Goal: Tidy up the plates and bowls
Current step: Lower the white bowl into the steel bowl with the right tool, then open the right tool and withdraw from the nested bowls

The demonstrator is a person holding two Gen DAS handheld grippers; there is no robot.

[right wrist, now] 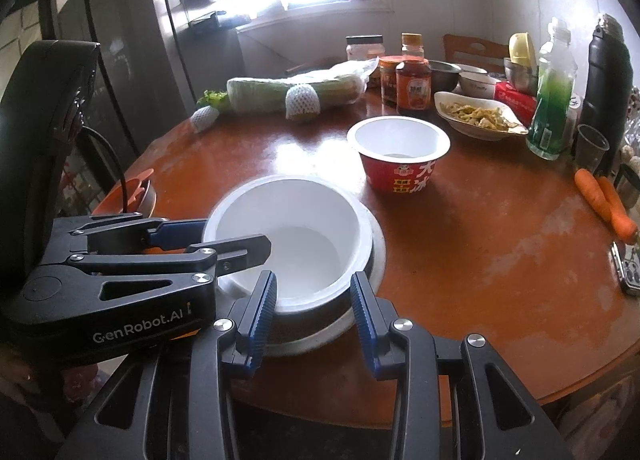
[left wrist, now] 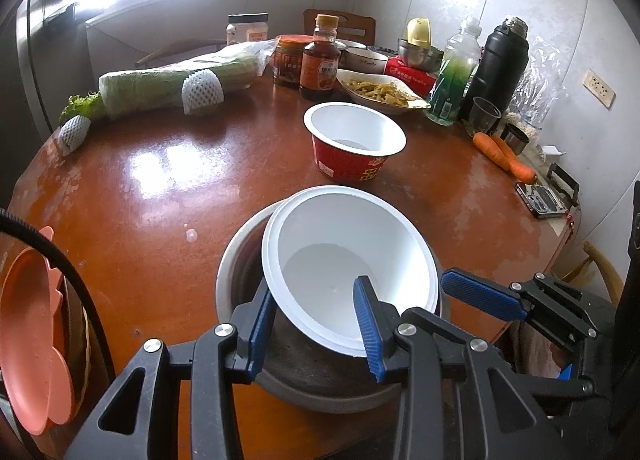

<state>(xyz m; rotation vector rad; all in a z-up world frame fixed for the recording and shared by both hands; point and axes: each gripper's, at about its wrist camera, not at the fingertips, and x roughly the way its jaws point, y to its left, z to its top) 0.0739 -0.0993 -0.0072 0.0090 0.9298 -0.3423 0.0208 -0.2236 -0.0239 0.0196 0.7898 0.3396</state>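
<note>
The round table (left wrist: 160, 187) fills both views, brown and glossy, with its far edge crowded. A wrapped cabbage (left wrist: 160, 91) lies along the far left edge. A black flask (left wrist: 500, 67) stands at the far right edge, with a green bottle (left wrist: 456, 75) just left of it. An orange plate (left wrist: 28, 332) shows past the table's left edge; what it rests on I cannot tell.

At the near edge sits a grey bowl (left wrist: 320, 392), dark inside. The white bowl (left wrist: 340, 244) lies in it, tilted, its rim raised towards the near side and overhanging the grey bowl's right side. A red bowl (left wrist: 352, 163), white inside and upright, stands at the middle of the tabletop, apart from the other two. Behind it an oval dish (left wrist: 380, 91) of food sits towards the far edge, and a brown sauce bottle (left wrist: 320, 63) stands left of that dish. Two carrots (left wrist: 504, 153) lie side by side at the right edge.

The left gripper (left wrist: 315, 324) is clamped on the white bowl's near wall, one finger inside the bowl and the other outside. The right gripper (right wrist: 314, 300) sits at the grey bowl's near right side with its fingers apart; nothing is pinched between them, and whether they touch either bowl cannot be told.
</note>
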